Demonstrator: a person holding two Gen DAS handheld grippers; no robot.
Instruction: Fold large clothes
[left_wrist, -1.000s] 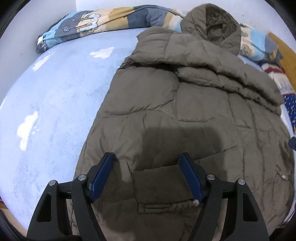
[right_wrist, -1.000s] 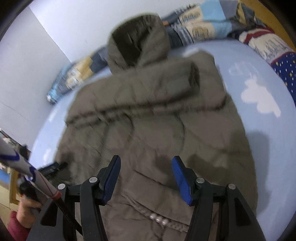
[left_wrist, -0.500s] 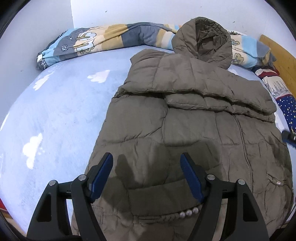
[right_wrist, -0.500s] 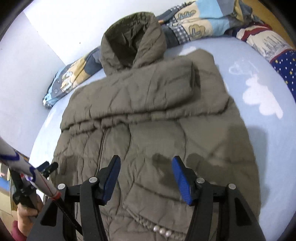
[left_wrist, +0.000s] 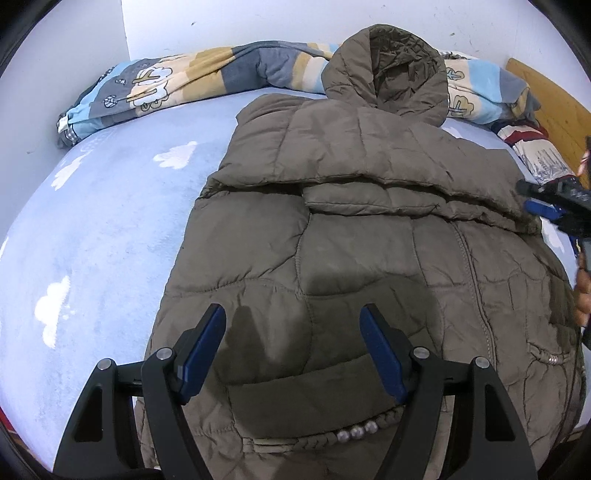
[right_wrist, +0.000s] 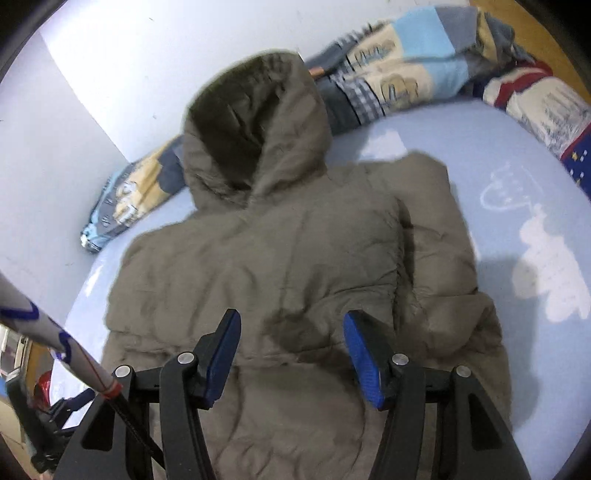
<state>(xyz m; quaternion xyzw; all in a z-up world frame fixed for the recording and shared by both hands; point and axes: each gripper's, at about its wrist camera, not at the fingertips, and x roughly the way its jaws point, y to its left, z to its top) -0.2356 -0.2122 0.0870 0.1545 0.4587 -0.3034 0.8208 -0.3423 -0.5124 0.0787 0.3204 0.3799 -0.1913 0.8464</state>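
An olive quilted hooded coat (left_wrist: 351, 236) lies flat on the light blue bed sheet (left_wrist: 103, 229), hood (left_wrist: 388, 70) at the far end, both sleeves folded across the chest. My left gripper (left_wrist: 293, 321) hovers open above the coat's lower hem, nothing between its blue pads. In the right wrist view the coat (right_wrist: 280, 251) fills the middle and my right gripper (right_wrist: 291, 328) hangs open over its folded sleeves. The right gripper's tip (left_wrist: 554, 210) also shows at the coat's right edge in the left wrist view.
A rolled patterned blanket (left_wrist: 192, 85) runs along the wall behind the hood. More bedding (right_wrist: 535, 103) lies at the far right by a wooden headboard (left_wrist: 546, 99). White walls close the far side. A hand (left_wrist: 581, 291) shows at the right edge.
The right gripper has slid up the coat from its hem toward the sleeves and hood. The left gripper's view has widened, so more of the coat shows. Both jaws stayed as they were.
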